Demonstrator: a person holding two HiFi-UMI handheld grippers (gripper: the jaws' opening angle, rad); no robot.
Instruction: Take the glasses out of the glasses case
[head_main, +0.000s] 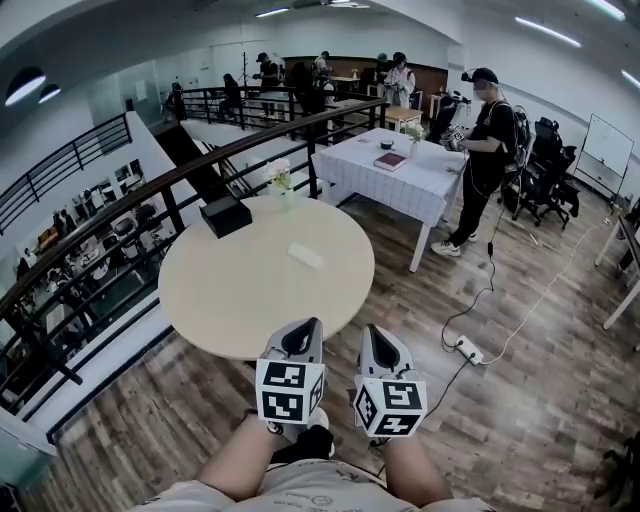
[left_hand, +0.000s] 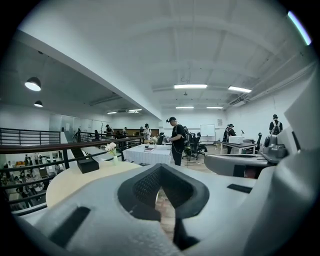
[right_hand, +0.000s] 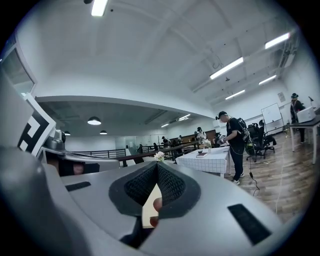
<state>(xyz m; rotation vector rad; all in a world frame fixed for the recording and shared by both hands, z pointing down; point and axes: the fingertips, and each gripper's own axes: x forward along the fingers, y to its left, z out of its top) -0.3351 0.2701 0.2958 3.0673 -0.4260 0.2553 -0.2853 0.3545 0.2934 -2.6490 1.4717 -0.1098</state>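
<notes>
A small pale oblong thing, perhaps the glasses case, lies flat near the middle of the round beige table. Toward the table's far left edge sits a black box. No glasses show. My left gripper and right gripper are side by side just short of the table's near edge, pointing roughly level toward it. Both have their jaws closed tip to tip with nothing between them. The pale thing is hidden in both gripper views.
A small vase of flowers stands at the table's far edge by a dark railing over a drop. Beyond are a white-clothed table and a standing person. A power strip with cables lies on the wood floor at right.
</notes>
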